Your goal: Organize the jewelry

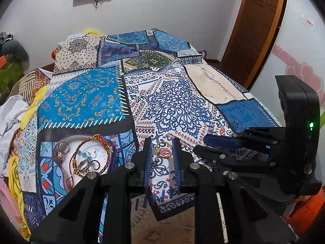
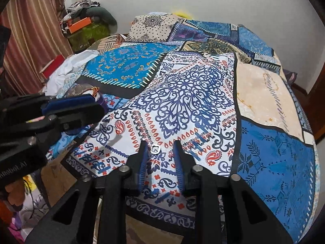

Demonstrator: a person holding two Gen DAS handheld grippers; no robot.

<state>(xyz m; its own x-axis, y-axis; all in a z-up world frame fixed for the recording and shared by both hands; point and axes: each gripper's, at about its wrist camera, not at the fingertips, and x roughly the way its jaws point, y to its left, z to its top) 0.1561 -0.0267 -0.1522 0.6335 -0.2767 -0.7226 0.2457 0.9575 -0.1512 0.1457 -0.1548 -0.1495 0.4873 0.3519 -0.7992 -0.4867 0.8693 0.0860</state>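
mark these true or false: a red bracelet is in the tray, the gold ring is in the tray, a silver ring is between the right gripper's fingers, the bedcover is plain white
1. A red bracelet lies in the tray. True.
2. The gold ring is in the tray. False: it sits outside the tray, between the fingertips of the left gripper.
3. A small silver ring is between the fingers of the right gripper. True; it lies closer to the left finger.
4. The bedcover is plain white. False: it is a patchwork of blue, white and beige patterns.
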